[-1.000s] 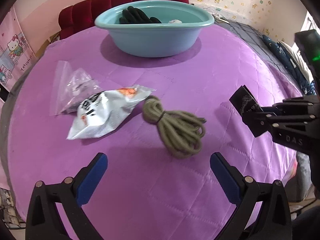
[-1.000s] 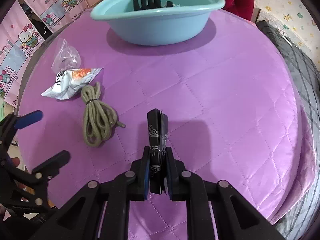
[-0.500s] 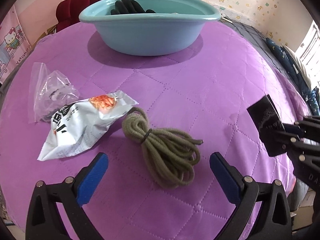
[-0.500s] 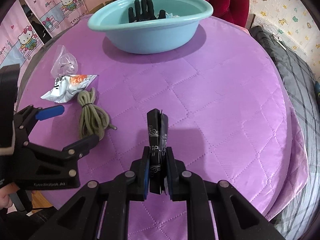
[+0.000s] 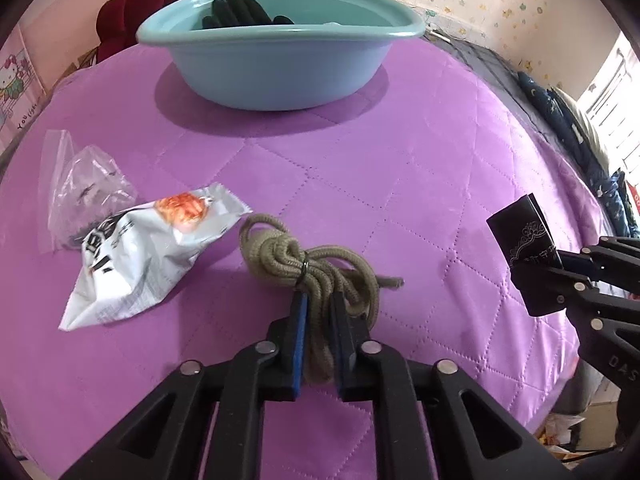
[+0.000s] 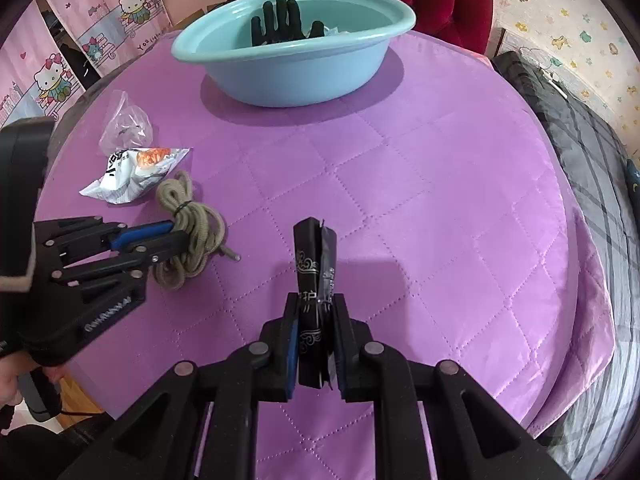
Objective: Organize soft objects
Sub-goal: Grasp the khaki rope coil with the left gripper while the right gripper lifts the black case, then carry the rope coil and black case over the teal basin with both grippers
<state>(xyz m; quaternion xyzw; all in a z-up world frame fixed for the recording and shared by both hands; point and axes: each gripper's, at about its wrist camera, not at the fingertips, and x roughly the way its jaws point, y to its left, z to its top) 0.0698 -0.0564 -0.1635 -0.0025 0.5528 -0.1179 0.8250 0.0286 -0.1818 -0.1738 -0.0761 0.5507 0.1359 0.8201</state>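
Both jaws clamped — left gripper (image 5: 318,312) on rope (image 5: 280,254), right gripper (image 6: 316,320) on black packet (image 6: 314,256) (purple quilt (image 6: 440,200)).

Both grippers are matte black plastic linkage frames with triangular cut-outs and round silver pivot pins: left gripper (image 5: 318,312), right gripper (image 6: 316,320). Fingers (image 5: 299,332) are black slabs with blue pads on the inner faces; embossed lettering runs along the side of each body, unreadable on the left gripper in the right wrist view, partly legible as "DAS" on the right gripper in the left wrist view. Bare skin of the left hand (image 6: 10,372) shows at the frame edge under the left gripper's handle, plus a grey sleeve edge and a thin black cable below it.
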